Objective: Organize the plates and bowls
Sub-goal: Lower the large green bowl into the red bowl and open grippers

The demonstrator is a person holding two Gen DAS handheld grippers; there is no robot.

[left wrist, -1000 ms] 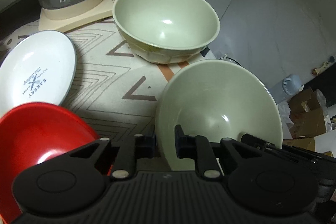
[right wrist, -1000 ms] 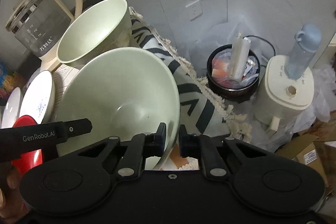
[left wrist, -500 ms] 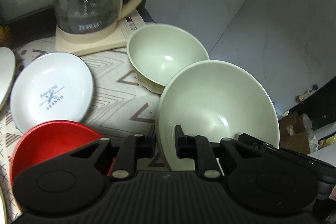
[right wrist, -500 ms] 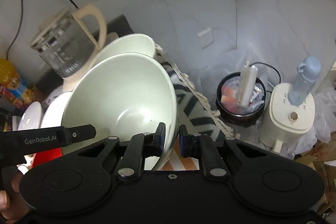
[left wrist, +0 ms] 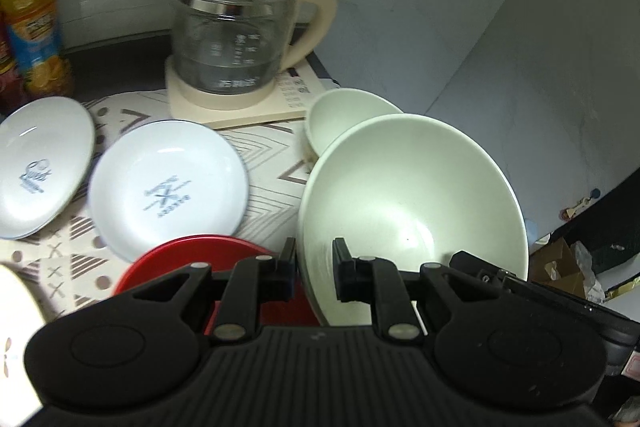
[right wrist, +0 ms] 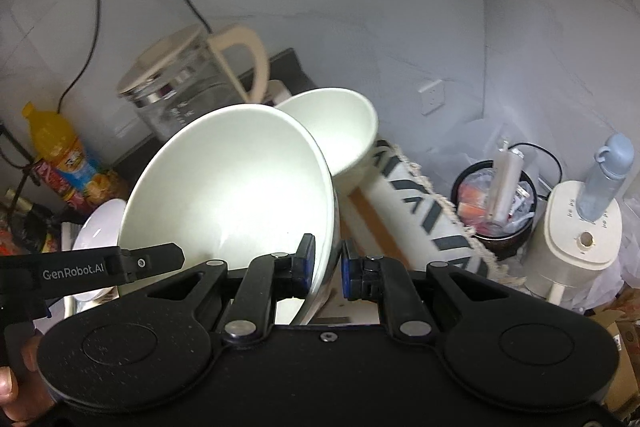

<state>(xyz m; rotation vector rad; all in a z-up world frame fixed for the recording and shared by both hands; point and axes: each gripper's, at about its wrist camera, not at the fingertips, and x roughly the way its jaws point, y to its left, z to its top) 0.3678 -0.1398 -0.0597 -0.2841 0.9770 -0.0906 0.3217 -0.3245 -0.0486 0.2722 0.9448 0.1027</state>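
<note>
Both grippers hold one pale green bowl (left wrist: 408, 195) by opposite rims, lifted above the table. My left gripper (left wrist: 315, 267) is shut on its left rim. My right gripper (right wrist: 327, 263) is shut on its right rim, and the bowl (right wrist: 228, 183) fills that view. A second pale green bowl (left wrist: 344, 115) sits on the table behind it, also in the right wrist view (right wrist: 340, 131). Two white plates (left wrist: 168, 183) (left wrist: 40, 163) and a red plate (left wrist: 192, 259) lie to the left.
A glass kettle (left wrist: 236, 39) on a cream base stands at the back. An orange drink bottle (left wrist: 30, 11) stands at the far left. Right of the table's edge, on the floor, are a bin (right wrist: 496, 203) and a cream appliance (right wrist: 580, 239).
Both grippers have risen and drawn back with the held bowl. The second bowl and kettle now look farther away, and more plates have come into view.
</note>
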